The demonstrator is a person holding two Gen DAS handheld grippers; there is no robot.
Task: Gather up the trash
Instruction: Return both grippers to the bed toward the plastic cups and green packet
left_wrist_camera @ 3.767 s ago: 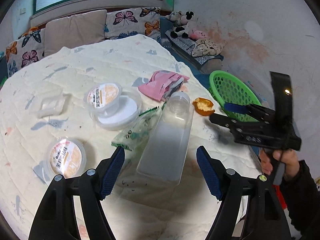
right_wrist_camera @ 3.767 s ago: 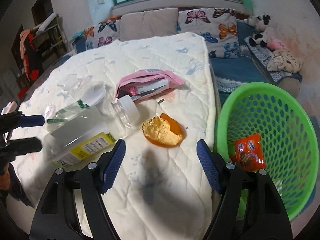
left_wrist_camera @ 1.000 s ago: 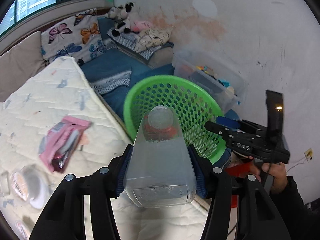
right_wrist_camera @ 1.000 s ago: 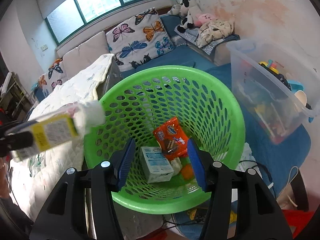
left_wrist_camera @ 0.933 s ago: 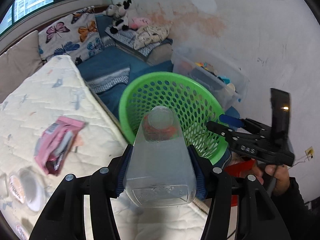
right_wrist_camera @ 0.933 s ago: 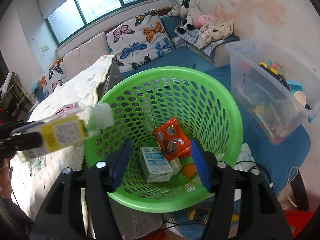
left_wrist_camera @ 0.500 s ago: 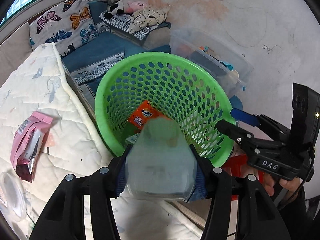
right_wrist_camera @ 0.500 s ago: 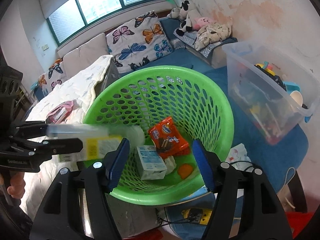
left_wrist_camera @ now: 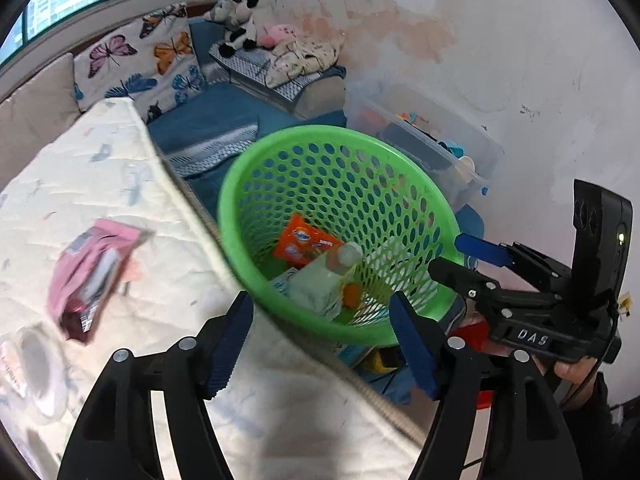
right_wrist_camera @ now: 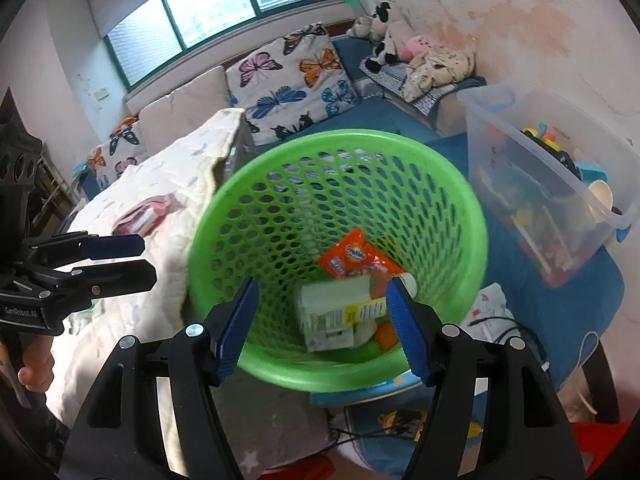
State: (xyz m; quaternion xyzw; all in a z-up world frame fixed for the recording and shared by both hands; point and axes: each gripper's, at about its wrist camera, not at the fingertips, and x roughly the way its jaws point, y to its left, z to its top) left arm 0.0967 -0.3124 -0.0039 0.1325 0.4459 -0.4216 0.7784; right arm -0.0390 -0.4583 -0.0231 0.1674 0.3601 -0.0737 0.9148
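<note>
- The green basket [left_wrist_camera: 416, 196] sits mid-frame in both wrist views, right beside the edge of the quilted mattress [left_wrist_camera: 100, 184].
- The clear plastic bottle [left_wrist_camera: 324, 280] lies down in the bottom of the basket, cap toward the far wall; in the right wrist view its yellow-and-white label [right_wrist_camera: 344, 312] faces up.
- Under and around it: an orange snack wrapper [left_wrist_camera: 304, 240], a small white carton [left_wrist_camera: 282, 282] poking out on the left, and something orange, which I can't really make out through the blur.
- Left gripper [left_wrist_camera: 320, 344], bottom centre of its own view, has its jaws opening with nothing between them, hanging over the near rim.
- Right gripper [right_wrist_camera: 320, 320] is also spreading its jaws, empty too, looking straight into the basket.
- A pink packet [left_wrist_camera: 92, 268] is on the mattress at mid-left of the left view, with a round clear container [left_wrist_camera: 36, 364] near the lower left edge.
- A clear storage bin [right_wrist_camera: 552, 184] of toys stands at the right.
</note>
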